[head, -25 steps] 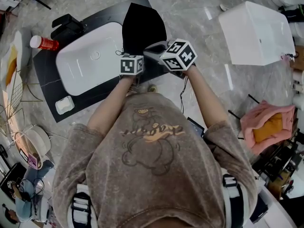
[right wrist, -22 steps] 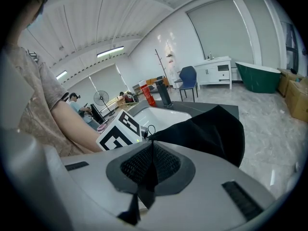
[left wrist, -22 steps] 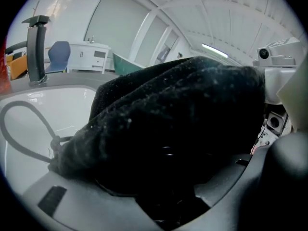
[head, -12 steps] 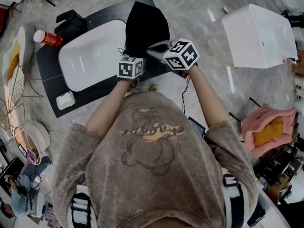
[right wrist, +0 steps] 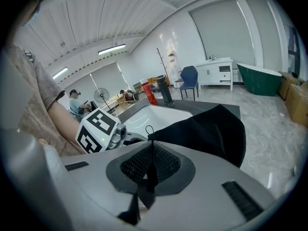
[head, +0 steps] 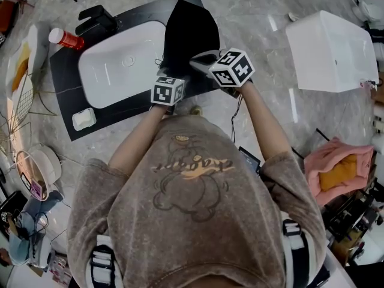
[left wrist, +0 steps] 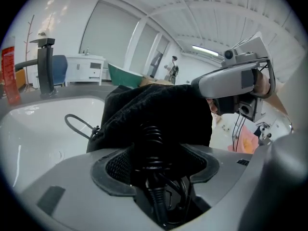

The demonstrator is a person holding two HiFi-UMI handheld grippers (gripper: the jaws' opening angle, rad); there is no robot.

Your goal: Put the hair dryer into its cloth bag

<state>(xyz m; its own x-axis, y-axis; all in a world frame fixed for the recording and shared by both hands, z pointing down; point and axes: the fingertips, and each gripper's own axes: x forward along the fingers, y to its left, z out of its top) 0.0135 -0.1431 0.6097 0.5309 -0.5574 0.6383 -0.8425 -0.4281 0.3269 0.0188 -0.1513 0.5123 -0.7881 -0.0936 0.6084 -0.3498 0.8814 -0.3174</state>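
The left tool's [left wrist: 156,163] jaws are opening, nearly at their widest. The ribbed black cord [left wrist: 150,137] stands loose between them, with neither pad pressing it. Just ahead of that tool the cord runs into the cloth bag [left wrist: 159,112], where the hair dryer's body seems to be buried, out of sight. Beside it, the right tool [right wrist: 150,166] pinches the bag's hem between closed jaws. Beyond both tools the bag lies on the dark counter [head: 66,104], at the white basin's [head: 117,71] end. Insertion looks nearly done. Next the cord needs tucking in and the drawstring [left wrist: 77,123] pulling.
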